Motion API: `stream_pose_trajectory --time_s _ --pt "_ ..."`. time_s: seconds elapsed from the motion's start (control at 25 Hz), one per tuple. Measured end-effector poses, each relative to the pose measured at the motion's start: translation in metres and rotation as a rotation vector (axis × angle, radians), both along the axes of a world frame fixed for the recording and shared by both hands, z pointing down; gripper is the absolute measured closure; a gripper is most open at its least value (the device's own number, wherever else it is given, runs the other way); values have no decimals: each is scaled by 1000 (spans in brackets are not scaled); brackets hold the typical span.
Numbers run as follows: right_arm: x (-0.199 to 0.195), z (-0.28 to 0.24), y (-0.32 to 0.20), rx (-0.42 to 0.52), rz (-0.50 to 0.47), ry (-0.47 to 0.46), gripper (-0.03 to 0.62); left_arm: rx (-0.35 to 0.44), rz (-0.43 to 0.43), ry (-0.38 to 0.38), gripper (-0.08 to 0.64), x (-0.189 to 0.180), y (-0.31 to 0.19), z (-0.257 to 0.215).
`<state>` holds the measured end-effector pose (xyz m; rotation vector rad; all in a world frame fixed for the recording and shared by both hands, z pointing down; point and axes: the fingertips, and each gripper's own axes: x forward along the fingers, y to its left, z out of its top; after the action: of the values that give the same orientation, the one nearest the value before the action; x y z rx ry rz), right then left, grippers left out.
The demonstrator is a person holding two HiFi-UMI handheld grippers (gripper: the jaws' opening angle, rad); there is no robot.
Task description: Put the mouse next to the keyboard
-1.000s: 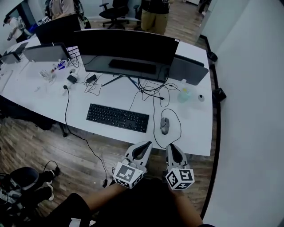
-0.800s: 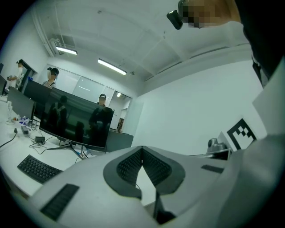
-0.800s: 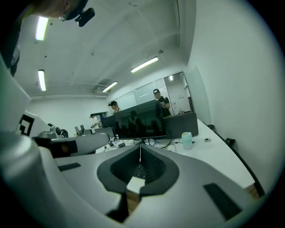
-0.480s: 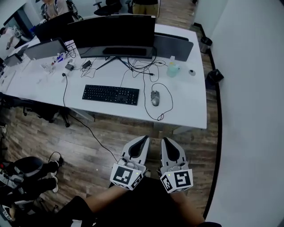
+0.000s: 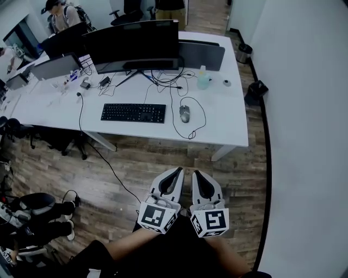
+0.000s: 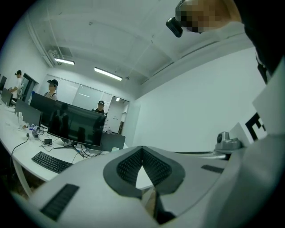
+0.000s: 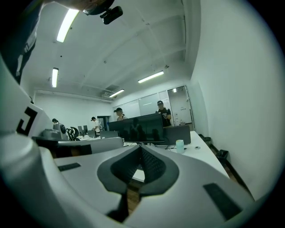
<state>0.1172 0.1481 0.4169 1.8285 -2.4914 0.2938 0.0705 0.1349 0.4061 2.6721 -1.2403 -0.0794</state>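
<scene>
Head view shows you standing back from the white desk (image 5: 231, 122), with both tools held low and close to your body, above the wooden floor (image 5: 163, 155). The left gripper (image 5: 176, 171) and the right gripper (image 5: 194, 174) are side by side and point toward the desk, but both are well apart from it. The marker cubes (image 5: 157, 216) are at their near ends.

In the left gripper view, the left gripper (image 6: 142, 148) has its fingers (image 6: 127, 167) brought together at the tips. Only the small diamond-shaped gap between the ribbed pads is open, and nothing is in it. The right gripper view is the same: the right gripper (image 7: 140, 148) has its fingers (image 7: 153, 167) fully together, and they have hold of nothing.

The mouse (image 5: 185, 113) lies flat on the desk, just to the right of the black keyboard (image 5: 133, 113), with a small gap between them. Its cable (image 5: 200, 122) makes a loop on the desk to the right and goes back toward the wide dark monitor (image 5: 136, 40), which stands behind the keyboard. A pale bottle (image 5: 203, 81) stands behind the mouse, near the back edge of the desk. At the far left there are more screens, and a person (image 5: 58, 13) wearing a cap stands there.
</scene>
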Motion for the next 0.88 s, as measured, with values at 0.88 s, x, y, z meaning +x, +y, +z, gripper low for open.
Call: stream_pose_trajectory --time_s 0.88 --pt "-30 -23 34 79 -8 67 574 51 4 27 557 -22 41 -12"
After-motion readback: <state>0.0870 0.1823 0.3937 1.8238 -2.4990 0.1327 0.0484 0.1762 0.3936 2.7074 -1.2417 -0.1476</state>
